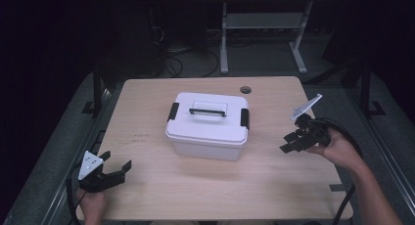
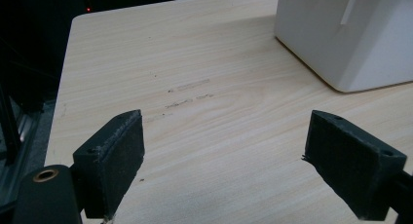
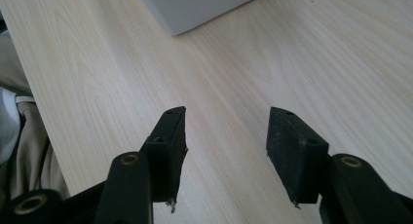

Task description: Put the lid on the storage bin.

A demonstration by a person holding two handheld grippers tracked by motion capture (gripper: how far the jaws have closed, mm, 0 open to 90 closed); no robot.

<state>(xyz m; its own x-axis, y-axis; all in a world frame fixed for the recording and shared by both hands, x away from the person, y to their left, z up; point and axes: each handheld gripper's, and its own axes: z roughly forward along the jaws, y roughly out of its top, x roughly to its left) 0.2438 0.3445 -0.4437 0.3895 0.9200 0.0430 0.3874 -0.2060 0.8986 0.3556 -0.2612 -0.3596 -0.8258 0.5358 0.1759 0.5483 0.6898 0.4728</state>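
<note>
A white plastic box (image 1: 208, 127) with a lid, a dark carry handle (image 1: 208, 111) and black side latches (image 1: 172, 112) stands in the middle of the wooden table (image 1: 147, 186). My left gripper (image 1: 116, 167) rests near the table's front left corner, jaws wide open with nothing between them; a corner of the box (image 2: 341, 39) shows ahead to its right. My right gripper (image 1: 292, 142) is held above the table to the right of the box, tilted down toward it, jaws open and empty. An edge of the box (image 3: 195, 7) lies beyond its fingertips (image 3: 170, 136).
A round cable hole (image 1: 245, 90) sits at the table's far edge. Behind the table stand a metal frame (image 1: 264, 34) and loose cables on the floor. Bare tabletop lies in front of the box and on both sides of it.
</note>
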